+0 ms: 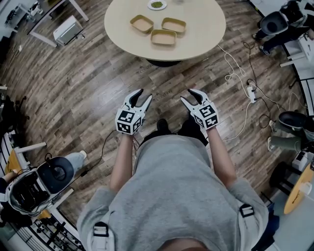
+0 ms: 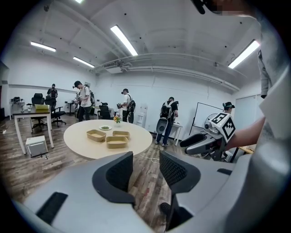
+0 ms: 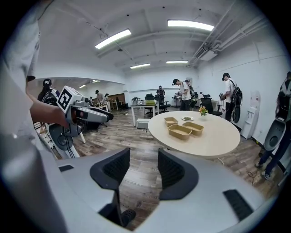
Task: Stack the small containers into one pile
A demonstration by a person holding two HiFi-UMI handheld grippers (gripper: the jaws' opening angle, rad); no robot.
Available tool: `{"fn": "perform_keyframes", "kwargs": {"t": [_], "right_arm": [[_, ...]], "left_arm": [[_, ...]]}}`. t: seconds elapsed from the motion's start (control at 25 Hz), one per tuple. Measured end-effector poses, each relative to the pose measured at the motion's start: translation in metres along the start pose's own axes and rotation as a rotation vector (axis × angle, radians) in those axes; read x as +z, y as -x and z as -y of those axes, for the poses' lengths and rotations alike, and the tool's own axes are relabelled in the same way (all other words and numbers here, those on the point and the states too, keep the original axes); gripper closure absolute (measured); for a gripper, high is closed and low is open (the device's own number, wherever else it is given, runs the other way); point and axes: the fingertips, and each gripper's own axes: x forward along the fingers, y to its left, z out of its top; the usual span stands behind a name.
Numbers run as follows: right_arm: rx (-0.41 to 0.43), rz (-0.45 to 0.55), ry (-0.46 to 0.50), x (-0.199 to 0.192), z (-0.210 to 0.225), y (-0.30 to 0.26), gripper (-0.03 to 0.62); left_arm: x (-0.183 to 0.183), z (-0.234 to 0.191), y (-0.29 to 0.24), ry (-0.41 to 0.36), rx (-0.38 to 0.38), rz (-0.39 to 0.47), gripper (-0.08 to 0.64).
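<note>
**A:** Up at twelve o'clock, on the round desk (image 1: 196, 34), how do the small containers (image 1: 163, 37) lie?

**B:** All three lie unstacked and close together. The cluster has one container (image 1: 141, 23) at ten o'clock, another container (image 1: 174, 24) at two and the third at six. A small plate (image 1: 157, 5) sits beyond them.

**A:** And the claws?

**B:** The left claw (image 1: 144, 94) and right claw (image 1: 187, 95) hang over the wood floor (image 1: 73, 98), well apart from the desk. Each has its jaws spread wide, with nothing between them.

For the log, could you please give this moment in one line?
left gripper: open, empty | right gripper: open, empty | containers: three unstacked on table
</note>
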Motion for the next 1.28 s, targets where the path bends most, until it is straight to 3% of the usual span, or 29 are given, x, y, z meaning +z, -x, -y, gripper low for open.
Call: {"fn": "perform_keyframes", "kwargs": {"t": [0.36,0.64,1.28], "right_arm": [[-0.040,-0.015,-0.064,-0.021,0.020,0.009,0.390],[-0.061,0.004,-0.073,-0.007,0.043,0.002,0.393],[-0.005,-0.013,-0.087,0.012,0.086,-0.032,0.408]], "left_arm": [[-0.001,0.004,-0.017,-0.010,-0.023,-0.025,0.347],[0.006,-0.009,-0.028,-0.004,-0.015,-0.029,0.348],[0.029,-0.037,-0.067,0.027,0.028,-0.049,0.348]]}}
